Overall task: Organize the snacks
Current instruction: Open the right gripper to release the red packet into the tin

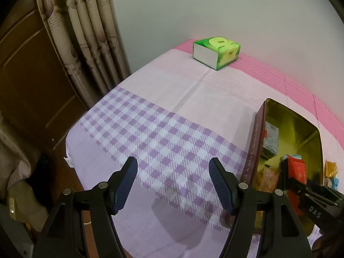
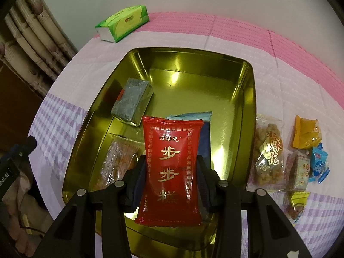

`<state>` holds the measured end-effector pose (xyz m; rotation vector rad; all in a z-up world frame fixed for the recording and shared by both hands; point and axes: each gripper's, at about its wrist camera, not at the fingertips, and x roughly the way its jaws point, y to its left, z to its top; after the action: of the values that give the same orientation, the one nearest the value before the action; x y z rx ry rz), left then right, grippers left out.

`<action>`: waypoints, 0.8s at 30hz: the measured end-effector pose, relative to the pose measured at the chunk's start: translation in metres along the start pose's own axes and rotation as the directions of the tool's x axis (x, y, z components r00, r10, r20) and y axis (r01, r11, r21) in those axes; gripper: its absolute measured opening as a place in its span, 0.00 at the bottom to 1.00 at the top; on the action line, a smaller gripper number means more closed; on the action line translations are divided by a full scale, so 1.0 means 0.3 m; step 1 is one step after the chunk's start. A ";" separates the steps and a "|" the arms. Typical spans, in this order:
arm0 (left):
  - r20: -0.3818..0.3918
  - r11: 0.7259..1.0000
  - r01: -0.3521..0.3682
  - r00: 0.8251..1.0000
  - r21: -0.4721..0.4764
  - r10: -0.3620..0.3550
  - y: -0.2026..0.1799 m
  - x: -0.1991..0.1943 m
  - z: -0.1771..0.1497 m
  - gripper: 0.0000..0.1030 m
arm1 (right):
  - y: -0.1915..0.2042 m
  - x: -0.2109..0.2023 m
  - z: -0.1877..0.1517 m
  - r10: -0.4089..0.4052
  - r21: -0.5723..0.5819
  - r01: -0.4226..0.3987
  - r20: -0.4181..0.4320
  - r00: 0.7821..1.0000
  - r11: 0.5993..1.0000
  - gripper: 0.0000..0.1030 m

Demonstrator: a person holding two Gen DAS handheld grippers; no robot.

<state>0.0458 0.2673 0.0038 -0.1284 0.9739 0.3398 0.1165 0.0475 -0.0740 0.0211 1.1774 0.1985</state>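
My right gripper (image 2: pixel 172 167) is shut on a red snack packet (image 2: pixel 172 172) with gold lettering, held over the near part of the gold tin (image 2: pixel 247 99). Inside the tin lie a grey foil block (image 2: pixel 133 103), a clear packet of orange snacks (image 2: pixel 116 161) and a blue packet (image 2: pixel 193 116), partly hidden behind the red one. In the left wrist view my left gripper (image 1: pixel 173 180) stands open over the purple checked cloth with nothing between its fingers, left of the tin (image 1: pixel 253 142); the right gripper (image 1: pixel 311 195) and the red packet (image 1: pixel 297 167) show inside it.
A green tissue pack (image 1: pixel 217 52) (image 2: pixel 122 23) sits at the far edge near the wall. Right of the tin lie loose snacks: a fried-dough bag (image 2: pixel 268 150), an orange packet (image 2: pixel 305 133), a blue candy (image 2: pixel 320 163) and a small pale packet (image 2: pixel 300 169). Curtains (image 1: pixel 86 32) hang far left.
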 end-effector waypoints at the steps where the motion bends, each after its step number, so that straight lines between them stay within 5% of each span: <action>1: -0.001 1.000 0.002 1.000 0.002 -0.002 -0.002 0.001 0.000 0.67 | -0.001 0.000 -0.001 0.001 0.000 -0.001 0.000 1.000 1.000 0.40; 16: 0.001 1.000 0.011 1.000 0.029 -0.011 -0.033 -0.005 -0.004 0.68 | -0.045 -0.127 -0.011 0.039 -0.010 -0.038 0.077 0.996 0.999 0.44; 24: 0.006 0.999 0.016 1.000 0.051 -0.017 -0.048 -0.011 -0.007 0.68 | -0.237 -0.257 -0.046 -0.008 0.021 0.005 0.148 0.989 1.000 0.44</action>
<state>0.0471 0.2526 0.0047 -0.0886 0.9741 0.2997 0.0858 -0.0364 -0.0173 0.0492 1.0317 0.1767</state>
